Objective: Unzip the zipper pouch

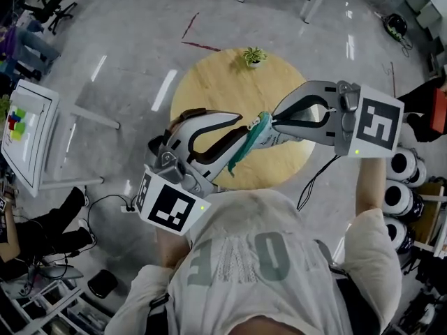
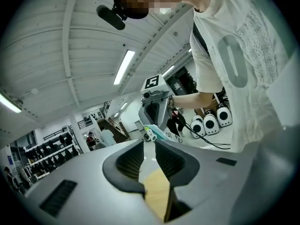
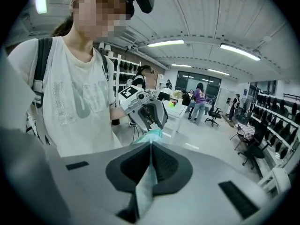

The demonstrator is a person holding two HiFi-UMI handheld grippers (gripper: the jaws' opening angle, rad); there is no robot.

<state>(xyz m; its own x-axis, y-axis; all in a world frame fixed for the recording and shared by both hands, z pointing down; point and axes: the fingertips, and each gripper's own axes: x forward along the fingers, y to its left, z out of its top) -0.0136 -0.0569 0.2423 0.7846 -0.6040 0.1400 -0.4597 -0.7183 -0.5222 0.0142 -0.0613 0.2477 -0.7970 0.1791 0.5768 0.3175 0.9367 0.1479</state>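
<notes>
Two claws, one in each hand of a person in a pale T-shirt (image 1: pixel 258 257), are raised in front of the chest with their tips brought almost nose to nose. The marker cubes sit nearest the body and the jaws point away toward the surface.

Left claw (image 1: pixel 243 128): it reaches up from the lower left. Its own view shows the pads nearly together with only a thin slit between them, and the tips nip a small white piece at the end of the pouch (image 1: pixel 246 147). Wood shows through the slit behind the tips.

Right claw (image 1: pixel 272 125): it comes in from the right and is tilted downward. The jaws are pressed fully together, with a fold of the teal fabric pinched flat between the pads and running back along the seam where they meet.

Pouch: teal and soft, held up in the air between the two tips, not lying on anything. A loose tail of it droops down and to the left below the grip. I cannot tell how far the zip is run.

Below and beyond is a round wooden surface (image 1: pixel 209 89), with a small potted plant (image 1: pixel 254 56) near its far edge, well apart from the pouch.

Farther out is glossy grey floor (image 1: pixel 140 47) with red marks (image 1: pixel 199 45) past the plant. A white desk (image 1: pixel 28 138) with coloured blocks stands off to the left.
</notes>
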